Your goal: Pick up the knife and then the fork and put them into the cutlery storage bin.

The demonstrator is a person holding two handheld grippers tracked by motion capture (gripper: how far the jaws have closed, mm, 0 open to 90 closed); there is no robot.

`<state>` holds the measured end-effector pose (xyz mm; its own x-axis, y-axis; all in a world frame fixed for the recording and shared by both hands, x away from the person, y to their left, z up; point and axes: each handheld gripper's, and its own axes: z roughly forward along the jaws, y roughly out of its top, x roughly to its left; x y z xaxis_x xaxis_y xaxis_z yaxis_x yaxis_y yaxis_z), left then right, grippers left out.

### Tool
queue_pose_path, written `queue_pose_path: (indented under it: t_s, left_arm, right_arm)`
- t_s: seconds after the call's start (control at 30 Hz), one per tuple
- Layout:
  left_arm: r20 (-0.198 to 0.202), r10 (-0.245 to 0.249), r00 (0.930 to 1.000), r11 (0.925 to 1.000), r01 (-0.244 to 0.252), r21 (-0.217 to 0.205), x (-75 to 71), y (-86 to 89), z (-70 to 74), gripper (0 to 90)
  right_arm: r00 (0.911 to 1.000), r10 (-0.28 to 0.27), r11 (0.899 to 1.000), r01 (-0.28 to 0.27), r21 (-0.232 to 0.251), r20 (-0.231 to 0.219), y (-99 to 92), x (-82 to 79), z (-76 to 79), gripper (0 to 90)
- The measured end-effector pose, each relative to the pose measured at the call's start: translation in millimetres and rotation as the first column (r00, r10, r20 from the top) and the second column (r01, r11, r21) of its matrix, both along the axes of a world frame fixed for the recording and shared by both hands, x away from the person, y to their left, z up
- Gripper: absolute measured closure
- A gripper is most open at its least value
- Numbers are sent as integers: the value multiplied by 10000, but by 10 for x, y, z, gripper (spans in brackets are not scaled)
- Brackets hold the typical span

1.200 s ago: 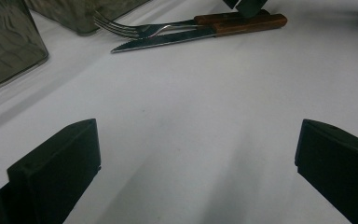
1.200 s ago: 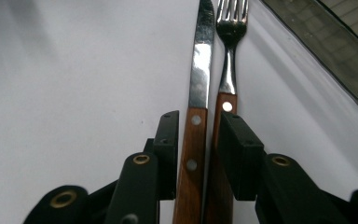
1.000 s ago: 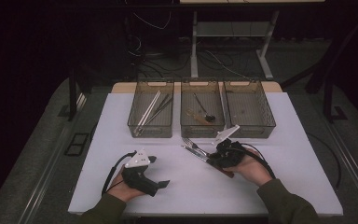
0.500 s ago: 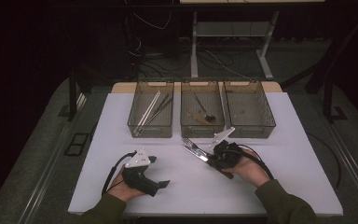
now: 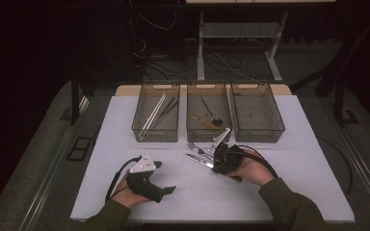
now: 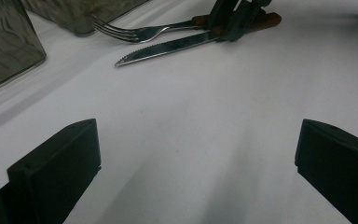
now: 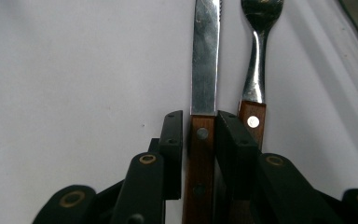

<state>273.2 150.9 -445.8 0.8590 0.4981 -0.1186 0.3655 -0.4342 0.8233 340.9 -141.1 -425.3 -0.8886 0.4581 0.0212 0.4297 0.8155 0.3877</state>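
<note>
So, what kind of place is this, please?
Probably a lab or recording workbench, not a kitchen: a white table in a dark room, three clear bins for sorting cutlery, loose cables on the floor behind, and a handheld gripper closed on a knife.

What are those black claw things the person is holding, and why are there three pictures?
Those are grippers: hand tools with two black jaws that pinch, like big tweezers. A person holds one in each hand at a white table.

One picture comes from a camera up high, looking down. The other two come from small cameras riding on each gripper, looking along its jaws.

At the back of the table stand three see-through bins; two have utensils inside. In front of them lie a knife and a fork with wooden handles, side by side.

The right gripper has its jaws closed on the knife's handle, with the fork just beside it. The left gripper rests on the table with its jaws wide open, holding nothing.
</note>
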Motion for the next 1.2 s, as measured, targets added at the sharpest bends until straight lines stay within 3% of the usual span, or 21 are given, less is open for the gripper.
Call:
queue_pose_path:
  t_s: [0.13,0.33,0.47,0.57,0.87,1.2]
  left_arm:
    - [0,-12,10000,10000,12,1,0,0,0,0]
    - [-15,-45,10000,10000,45,36,3,-7,-3,0]
    - [-4,-41,10000,10000,41,18,-1,-13,-3,0]
    - [-2,-56,10000,10000,56,32,1,-11,-4,0]
    - [-25,-39,10000,10000,39,-18,0,-9,-2,0]
    - [-28,-55,10000,10000,55,27,4,-8,-4,0]
  right_arm:
    - [9994,243,9968,-260,-750,-237,94,46,29,728]
    - [9968,220,9907,-321,-1322,-771,191,90,51,734]
    - [9964,379,9793,-520,-1959,-753,253,132,54,753]
    - [9960,356,9747,-528,-2174,-822,284,146,58,772]
    - [9969,193,9793,-343,-1994,-766,258,139,62,778]
    - [9976,101,9978,-145,-648,-679,65,80,77,778]
